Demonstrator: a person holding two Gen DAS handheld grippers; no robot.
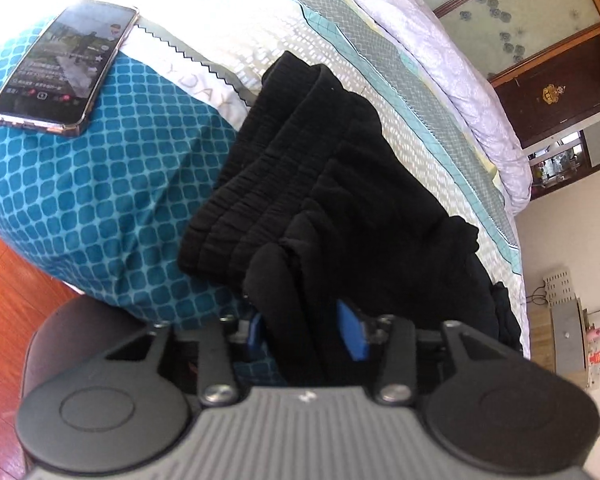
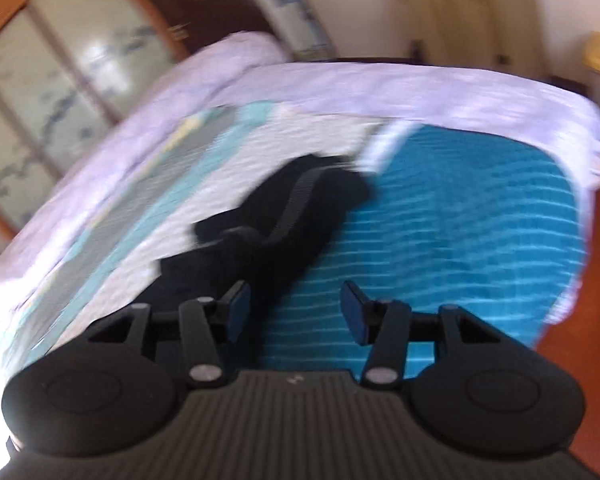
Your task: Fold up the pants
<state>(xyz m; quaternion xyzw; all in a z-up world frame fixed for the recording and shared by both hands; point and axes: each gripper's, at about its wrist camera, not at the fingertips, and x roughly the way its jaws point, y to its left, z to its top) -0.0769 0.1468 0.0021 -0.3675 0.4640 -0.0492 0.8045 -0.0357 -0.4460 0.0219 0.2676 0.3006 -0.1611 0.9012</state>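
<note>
Pants (image 1: 340, 184), black ribbed fabric, lie bunched in folds on the teal-and-white patterned bed (image 1: 100, 208). Our left gripper (image 1: 308, 332) stands parted around a fold without pinching; our right gripper (image 2: 296, 312) hangs open and empty. We judge one fold just laid; next we regrasp an edge.

The pants (image 1: 332, 184) are plain black. The bedsheet (image 1: 100, 200) shows a teal lattice beside white. The quilt (image 1: 460, 80) is pale lilac.

My right view is smeared throughout; the pants (image 2: 284, 208) ahead of the right gripper (image 2: 296, 312) lose all texture; in the left view, cloth hides the left gripper's (image 1: 306, 330) pads (image 1: 350, 334), so I can't tell contact.
</note>
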